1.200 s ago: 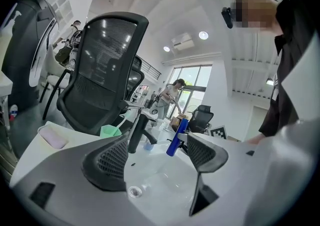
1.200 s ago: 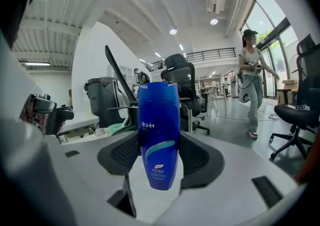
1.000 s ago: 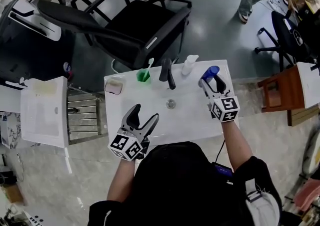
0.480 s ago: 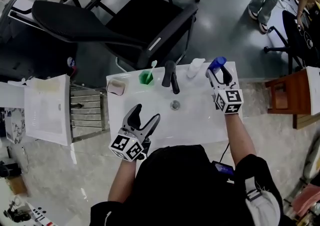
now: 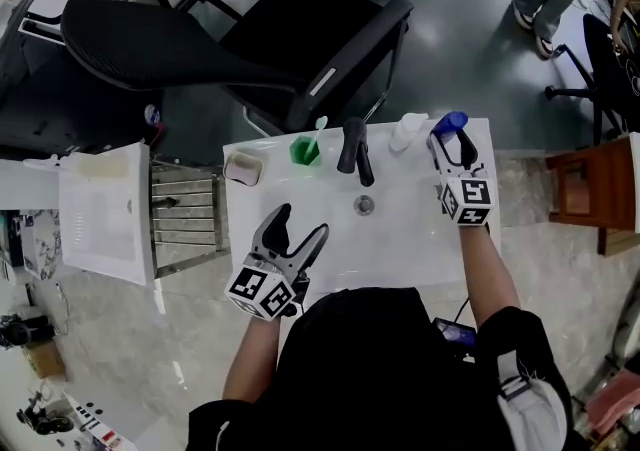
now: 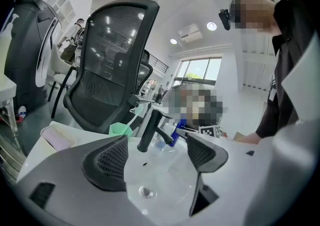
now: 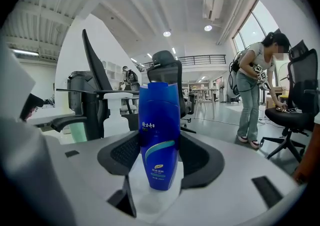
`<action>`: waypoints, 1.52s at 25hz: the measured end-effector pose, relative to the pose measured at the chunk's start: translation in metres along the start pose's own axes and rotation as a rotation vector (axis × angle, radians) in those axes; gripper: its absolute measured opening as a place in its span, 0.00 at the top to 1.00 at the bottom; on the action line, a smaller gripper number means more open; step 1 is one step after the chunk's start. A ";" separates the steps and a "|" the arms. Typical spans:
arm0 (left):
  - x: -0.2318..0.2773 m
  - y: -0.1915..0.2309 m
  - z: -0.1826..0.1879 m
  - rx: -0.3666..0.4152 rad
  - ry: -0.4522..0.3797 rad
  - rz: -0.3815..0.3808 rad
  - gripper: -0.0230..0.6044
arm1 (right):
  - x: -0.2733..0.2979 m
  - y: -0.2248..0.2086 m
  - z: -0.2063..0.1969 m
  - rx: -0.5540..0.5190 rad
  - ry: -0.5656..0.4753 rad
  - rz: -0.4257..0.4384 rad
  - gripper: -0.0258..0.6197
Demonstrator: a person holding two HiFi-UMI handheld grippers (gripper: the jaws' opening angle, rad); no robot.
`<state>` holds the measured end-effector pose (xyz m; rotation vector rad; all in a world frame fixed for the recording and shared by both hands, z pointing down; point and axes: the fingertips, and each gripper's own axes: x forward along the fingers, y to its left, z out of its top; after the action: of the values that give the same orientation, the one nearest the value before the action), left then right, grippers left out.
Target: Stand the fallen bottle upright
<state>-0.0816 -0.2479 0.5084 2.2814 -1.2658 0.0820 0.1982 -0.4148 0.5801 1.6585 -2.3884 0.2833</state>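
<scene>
Standing upright, long axis vertical, blue bottle [image 7: 159,120] seems clamped by right hand-held gripper [image 7: 160,146].

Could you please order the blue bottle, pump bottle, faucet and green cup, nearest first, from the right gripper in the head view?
1. blue bottle, in the right gripper
2. pump bottle, just left
3. faucet, further left
4. green cup, farthest left

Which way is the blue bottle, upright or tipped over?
Upright: the blue bottle stands vertical, label level, gripped by the right gripper.
</scene>
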 end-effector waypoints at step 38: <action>-0.058 -0.050 0.036 0.138 -0.210 -0.063 0.73 | -0.142 0.067 0.078 -0.047 -0.215 -0.043 0.67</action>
<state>-0.0807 -0.1984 0.4394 2.4995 -1.3271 -0.0984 0.1776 -0.2866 0.4624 1.7975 -2.4842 0.0421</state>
